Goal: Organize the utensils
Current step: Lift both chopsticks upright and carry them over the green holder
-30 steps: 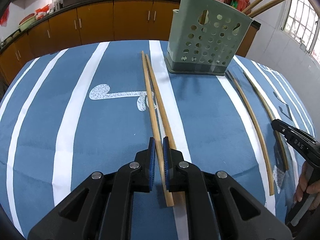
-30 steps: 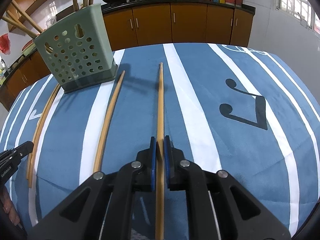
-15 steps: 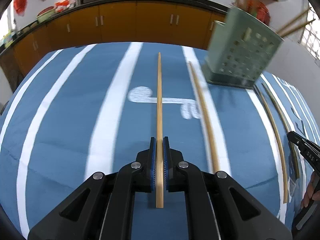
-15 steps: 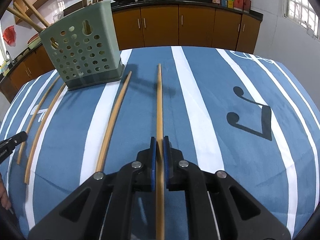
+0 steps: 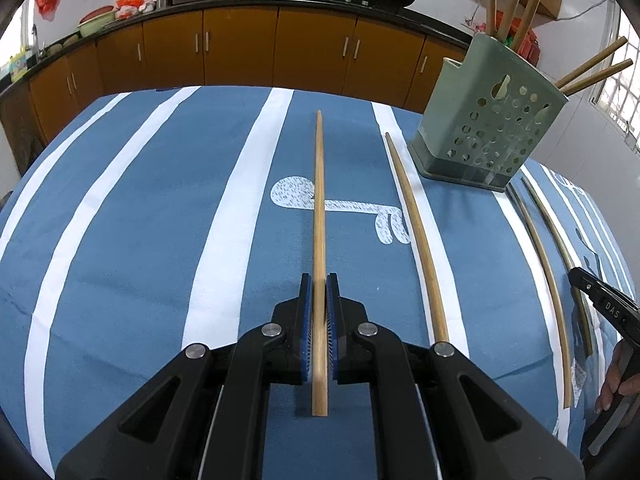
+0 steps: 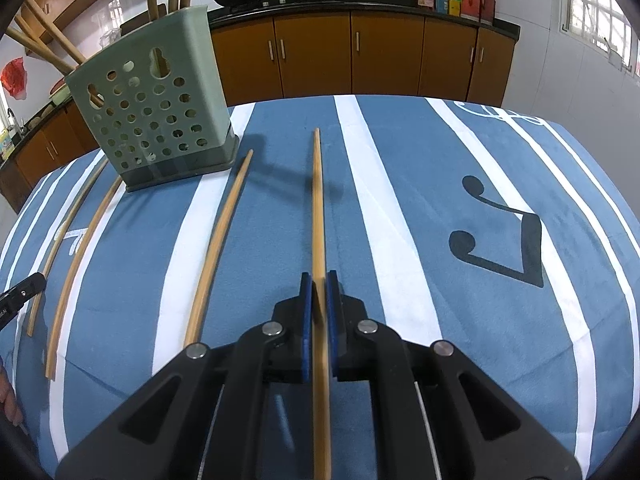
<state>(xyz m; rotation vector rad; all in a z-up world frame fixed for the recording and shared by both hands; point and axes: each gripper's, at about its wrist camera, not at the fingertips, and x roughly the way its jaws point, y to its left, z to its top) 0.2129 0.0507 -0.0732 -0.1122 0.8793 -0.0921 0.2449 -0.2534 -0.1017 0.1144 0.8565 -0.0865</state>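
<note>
Currently, your left hand-held gripper (image 5: 319, 294) is clamped on one chopstick (image 5: 319, 216), long axis running straight ahead along the fingers. Your right hand-held gripper (image 6: 319, 294) grips a second chopstick (image 6: 318, 208) likewise. The holder (image 5: 486, 128) stands on the desk (image 5: 140, 220), ahead-right of the left gripper, ahead-left of the right. Neither is clearly nearer. Three chopsticks lie loose beside it.

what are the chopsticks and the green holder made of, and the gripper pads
Chopstick in the left gripper: looks like bamboo or wood, matte tan, faint grain. Green utensil holder: apparently moulded plastic, smooth, with punched round holes. Left gripper's pads: blue and ribbed, probably rubber; the fingers behind look like black plastic.
</note>
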